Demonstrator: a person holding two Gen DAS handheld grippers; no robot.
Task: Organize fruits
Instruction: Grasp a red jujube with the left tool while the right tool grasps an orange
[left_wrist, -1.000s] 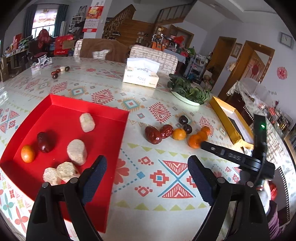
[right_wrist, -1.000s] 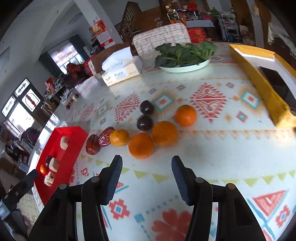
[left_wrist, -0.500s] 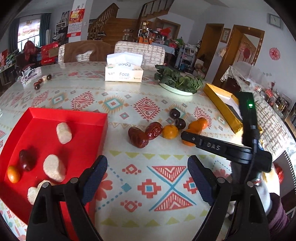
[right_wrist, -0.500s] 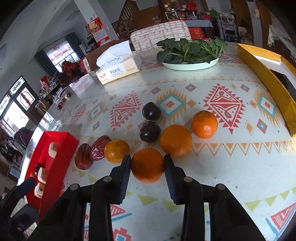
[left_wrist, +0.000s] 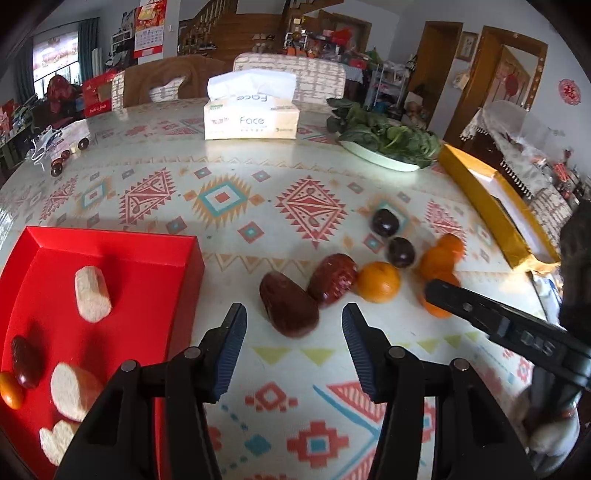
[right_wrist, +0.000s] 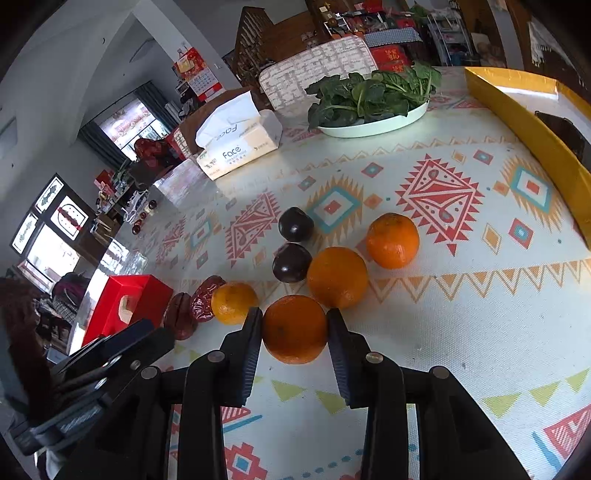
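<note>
My right gripper (right_wrist: 294, 334) is shut on an orange tangerine (right_wrist: 294, 328) that rests on the patterned tablecloth. Beyond it lie two more tangerines (right_wrist: 338, 277), a smaller one (right_wrist: 233, 303), two dark plums (right_wrist: 291, 262) and two red dates (right_wrist: 203, 302). My left gripper (left_wrist: 293, 328) is open, its fingers on either side of the nearer red date (left_wrist: 288, 304). The red tray (left_wrist: 122, 251) at the left holds pale pieces, a date and a small orange fruit.
A tissue box (left_wrist: 251, 112) and a plate of greens (left_wrist: 384, 142) stand at the back. A yellow box (left_wrist: 491, 214) lies at the right. The right gripper's arm (left_wrist: 498, 325) crosses the left wrist view at the right.
My right gripper closed in on the nearest tangerine and its fingers now touch it. My left gripper moved right from the tray to the red dates and narrowed its opening.
</note>
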